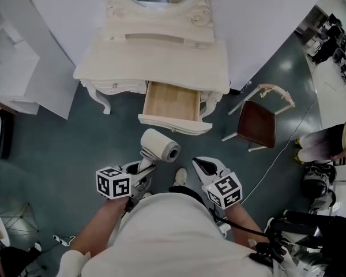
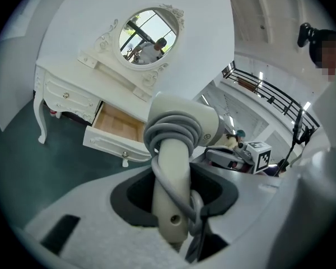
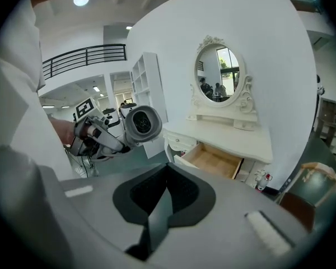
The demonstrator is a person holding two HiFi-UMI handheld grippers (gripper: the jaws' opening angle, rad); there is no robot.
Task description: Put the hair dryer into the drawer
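The white hair dryer (image 1: 160, 145) has its grey cord wound round the handle and its barrel pointing right. My left gripper (image 1: 145, 165) is shut on that handle and holds it in the air just in front of the open wooden drawer (image 1: 174, 123). In the left gripper view the hair dryer's handle (image 2: 171, 172) stands upright between the jaws, with the drawer (image 2: 115, 125) beyond it at the left. My right gripper (image 1: 203, 165) is beside it on the right, shut and empty. The right gripper view shows the hair dryer's nozzle (image 3: 141, 124) at the left and the drawer (image 3: 213, 160) ahead.
The drawer belongs to a cream dressing table (image 1: 155, 56) with an oval mirror (image 3: 219, 74), set against a white wall. A chair with a dark red seat (image 1: 256, 123) stands to the right of it. A white cable (image 1: 277, 160) runs over the teal floor. Another person (image 1: 328, 143) stands at the far right.
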